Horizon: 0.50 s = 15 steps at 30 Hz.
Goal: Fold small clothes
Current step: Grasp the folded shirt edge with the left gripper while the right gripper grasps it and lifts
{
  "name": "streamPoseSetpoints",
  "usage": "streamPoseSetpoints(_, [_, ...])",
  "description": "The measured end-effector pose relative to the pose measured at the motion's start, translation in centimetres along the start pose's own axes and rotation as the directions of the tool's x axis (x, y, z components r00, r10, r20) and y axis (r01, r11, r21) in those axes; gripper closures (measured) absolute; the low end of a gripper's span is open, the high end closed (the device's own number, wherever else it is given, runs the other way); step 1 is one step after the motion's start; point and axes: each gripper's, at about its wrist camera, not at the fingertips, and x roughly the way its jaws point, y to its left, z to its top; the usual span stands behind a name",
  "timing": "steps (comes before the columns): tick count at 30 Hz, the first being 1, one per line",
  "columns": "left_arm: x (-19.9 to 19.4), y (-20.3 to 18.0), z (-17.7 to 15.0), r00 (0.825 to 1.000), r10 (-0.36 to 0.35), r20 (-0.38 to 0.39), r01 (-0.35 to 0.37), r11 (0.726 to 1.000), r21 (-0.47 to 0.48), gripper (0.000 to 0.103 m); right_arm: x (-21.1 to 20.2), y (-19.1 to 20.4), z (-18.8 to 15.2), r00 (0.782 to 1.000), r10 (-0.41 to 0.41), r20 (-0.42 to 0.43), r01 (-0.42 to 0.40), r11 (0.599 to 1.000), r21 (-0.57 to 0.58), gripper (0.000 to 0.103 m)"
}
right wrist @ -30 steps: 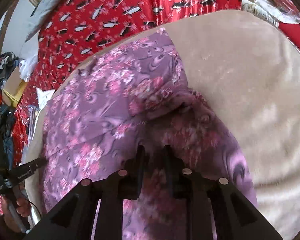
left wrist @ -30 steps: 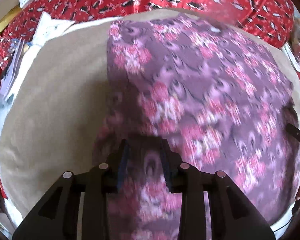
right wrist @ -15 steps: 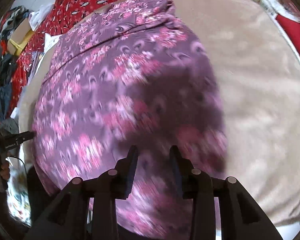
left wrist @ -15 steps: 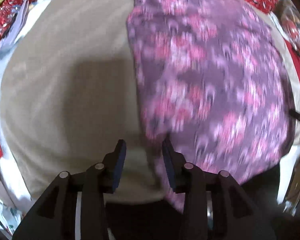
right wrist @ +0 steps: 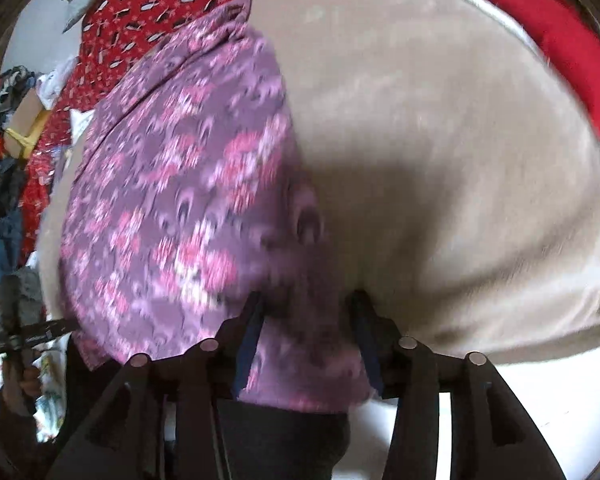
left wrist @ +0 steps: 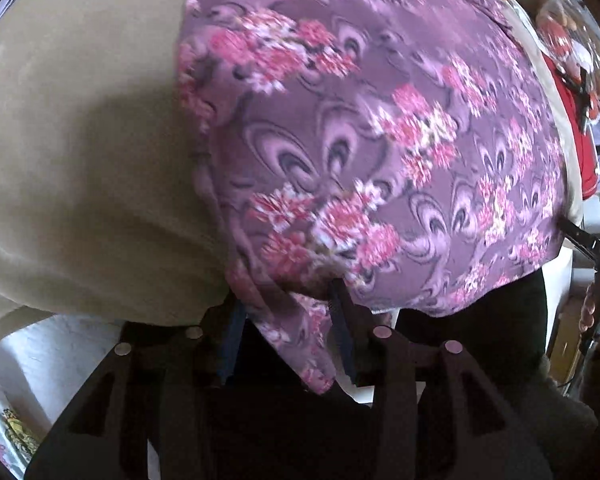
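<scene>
A purple garment with pink flowers point(left wrist: 372, 128) lies spread on a beige cloth-covered surface point(left wrist: 80, 152); its near edge hangs over the front edge. My left gripper point(left wrist: 286, 300) is open, its fingers either side of the garment's near left corner. In the right wrist view the same garment point(right wrist: 180, 200) fills the left half. My right gripper point(right wrist: 306, 304) is open, its fingers either side of the garment's near right corner. The right gripper's tip point(left wrist: 580, 236) also shows at the right edge of the left wrist view.
Red patterned fabric point(right wrist: 140, 8) lies behind the beige surface point(right wrist: 440, 160). A red item point(right wrist: 560, 48) sits at the far right. Clutter, a cardboard box point(right wrist: 28, 120) and papers lie to the left. A white front panel point(left wrist: 60, 344) drops below the surface edge.
Both grippers have let go of the garment and pulled back to the near edge. Their jaws have opened wider, and the garment now lies flat where it was lifted before.
</scene>
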Motion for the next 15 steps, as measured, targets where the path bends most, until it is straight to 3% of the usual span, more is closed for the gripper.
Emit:
streamPoseSetpoints(5, [2.3, -1.9, -2.8, 0.999, -0.022, -0.04, 0.023, 1.0, 0.01, 0.067, 1.1, -0.5, -1.7, 0.994, 0.058, -0.089, -0.059, 0.998, -0.006, 0.052])
streamPoseSetpoints(6, [2.6, -2.2, -3.0, 0.999, -0.005, -0.031, 0.005, 1.0, 0.016, 0.083, 1.3, -0.6, -1.9, 0.993, 0.064, -0.098, -0.064, 0.998, -0.001, 0.054])
streamPoseSetpoints(7, [2.8, -2.2, -3.4, 1.0, 0.003, -0.026, -0.003, 1.0, 0.02, 0.098, 1.5, -0.6, -2.1, 0.992, 0.073, -0.106, -0.073, 0.997, -0.001, 0.063])
streamPoseSetpoints(8, [2.9, -2.3, -3.7, 1.0, 0.003, -0.02, -0.002, 1.0, 0.024, 0.098, 1.7, -0.5, -2.2, 0.99, 0.087, -0.114, -0.088, 0.996, -0.005, 0.085])
streamPoseSetpoints(9, [2.5, -2.2, -4.0, 1.0, -0.008, -0.003, 0.008, 1.0, 0.02, 0.098, 1.7, -0.2, -2.4, 0.987, 0.108, -0.123, -0.111, 0.994, -0.014, 0.091])
streamPoseSetpoints(12, [0.8, -3.2, -5.7, 0.996, -0.068, 0.048, 0.067, 0.997, 0.024, 0.098, 0.7, 1.1, -2.7, 0.988, 0.118, -0.099, -0.127, 0.988, -0.089, 0.091])
streamPoseSetpoints(15, [-2.3, -3.2, -6.8, 0.974, -0.192, 0.121, 0.19, 0.981, 0.022, 0.098, -1.3, 2.4, -2.4, 0.982, 0.181, -0.05, -0.186, 0.974, -0.131, 0.091])
